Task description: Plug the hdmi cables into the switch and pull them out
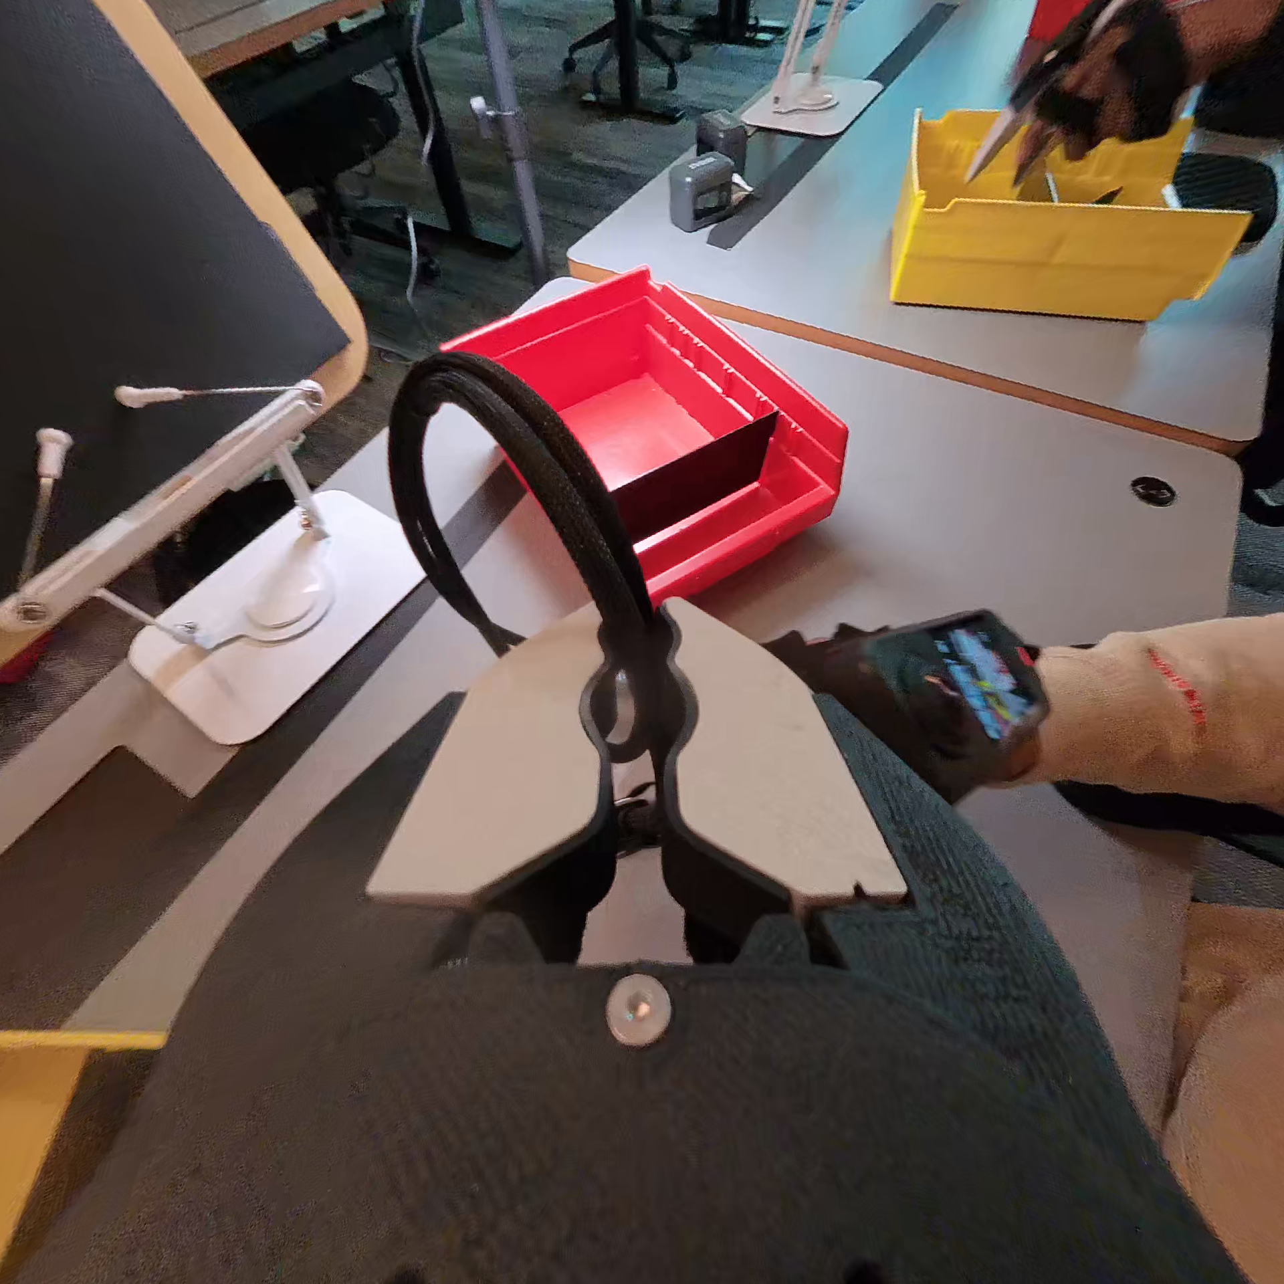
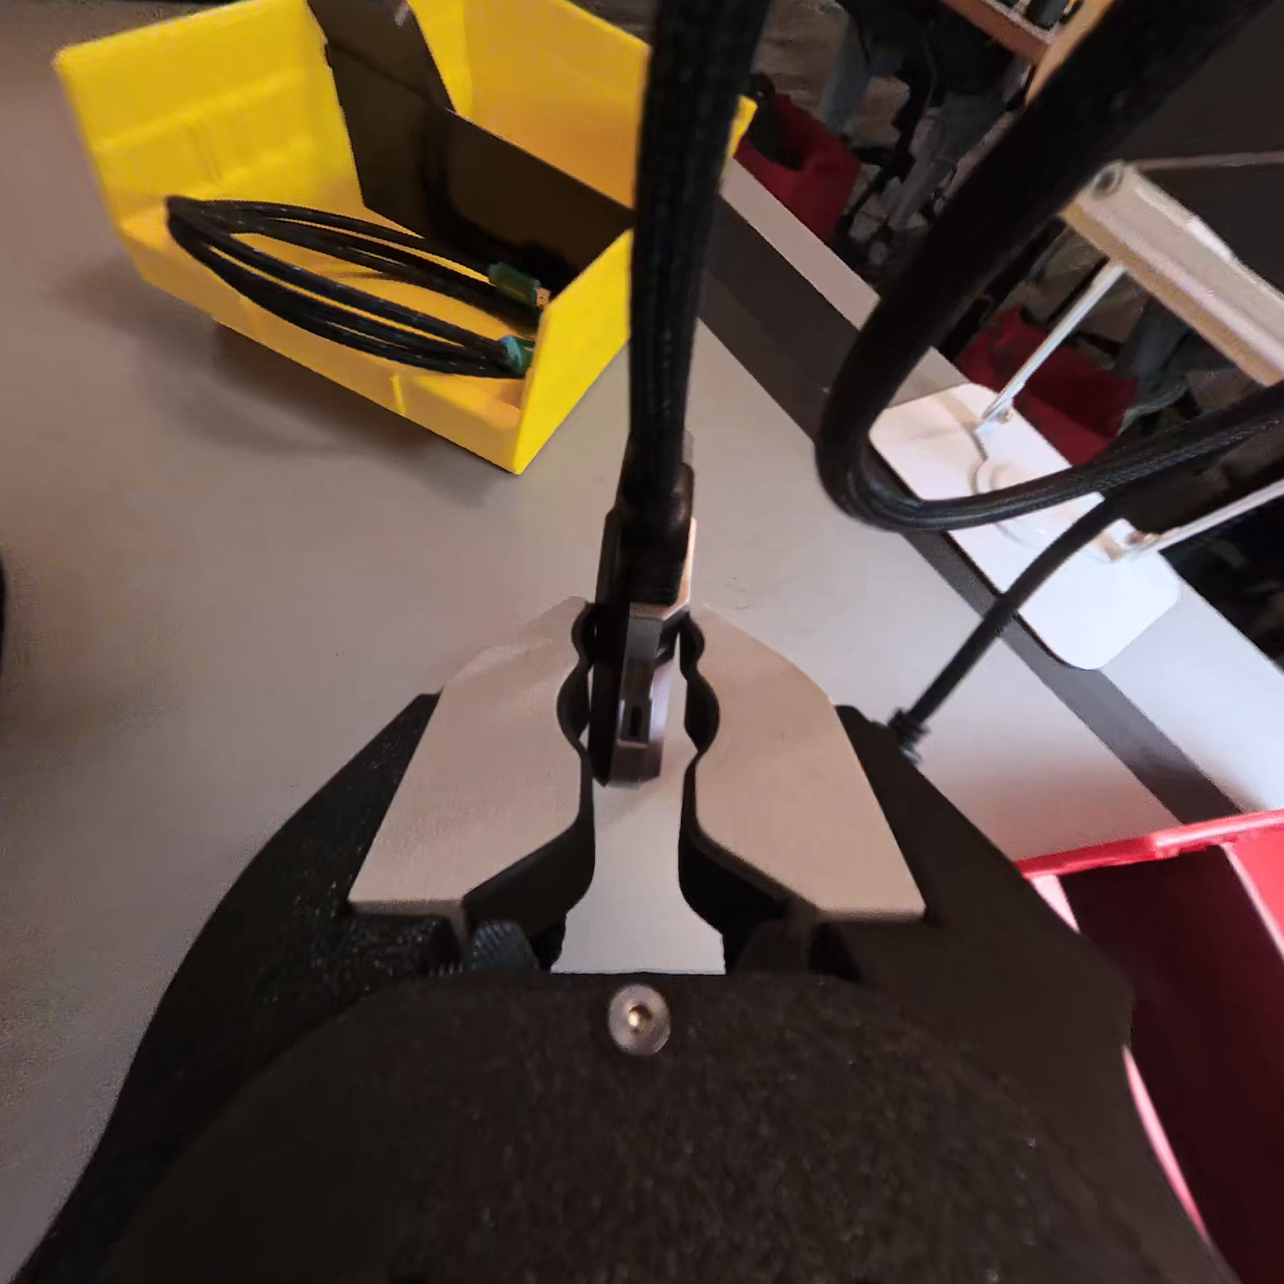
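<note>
The left claw (image 1: pixel 636 667) was clenched on a looped black cable (image 1: pixel 556 458) above the bench (image 1: pixel 973 528), before the red bin (image 1: pixel 695 445). The right claw (image 2: pixel 638 653) gripped a grey switch (image 2: pixel 643 695) with one cable plugged in; more cables (image 2: pixel 333 292) lay in the yellow bin (image 2: pixel 208 118).
</note>
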The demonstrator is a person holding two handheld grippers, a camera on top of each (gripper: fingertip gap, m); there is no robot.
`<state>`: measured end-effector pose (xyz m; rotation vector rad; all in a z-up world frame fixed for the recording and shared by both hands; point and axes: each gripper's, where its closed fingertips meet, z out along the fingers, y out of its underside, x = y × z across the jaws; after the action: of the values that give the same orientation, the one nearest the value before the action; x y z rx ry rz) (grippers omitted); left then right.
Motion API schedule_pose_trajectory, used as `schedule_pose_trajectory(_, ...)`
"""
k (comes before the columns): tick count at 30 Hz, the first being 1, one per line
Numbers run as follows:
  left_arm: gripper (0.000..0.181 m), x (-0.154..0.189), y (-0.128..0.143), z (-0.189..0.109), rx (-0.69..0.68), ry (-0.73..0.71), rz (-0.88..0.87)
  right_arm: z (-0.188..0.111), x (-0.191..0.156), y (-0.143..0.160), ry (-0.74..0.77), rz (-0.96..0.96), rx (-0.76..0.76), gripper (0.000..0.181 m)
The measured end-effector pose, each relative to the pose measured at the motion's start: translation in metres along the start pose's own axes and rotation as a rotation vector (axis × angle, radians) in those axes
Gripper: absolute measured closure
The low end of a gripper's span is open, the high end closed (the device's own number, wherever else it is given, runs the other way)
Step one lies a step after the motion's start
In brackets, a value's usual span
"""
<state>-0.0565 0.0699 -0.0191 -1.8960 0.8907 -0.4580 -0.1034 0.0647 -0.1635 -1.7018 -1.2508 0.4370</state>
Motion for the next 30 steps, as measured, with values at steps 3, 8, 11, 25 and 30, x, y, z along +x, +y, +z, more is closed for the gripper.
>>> schedule_pose_trajectory(3,0.17,0.009,0.007,0.014,-0.002,0.044,-0.017,0.01,-0.006,0.006,-0.102,0.027,0.064,0.159)
schedule_pose_trajectory(8,0.152,0.019,0.005,0.02,0.032,0.141,0.012,-0.009,-0.042,-0.011,-0.447,0.125,0.331,0.16)
schedule_pose_trajectory(11,0.142,0.017,0.001,0.004,0.11,0.186,0.012,-0.037,-0.048,-0.031,-0.612,0.21,0.496,0.16)
schedule_pose_trajectory(25,0.129,0.014,0.016,-0.045,0.438,0.518,-0.2,-0.124,0.019,-0.085,-0.765,0.515,0.928,0.16)
schedule_pose_trajectory(30,0.16,0.02,0.015,-0.022,0.438,0.517,-0.226,-0.116,0.026,-0.076,-0.761,0.546,0.907,0.16)
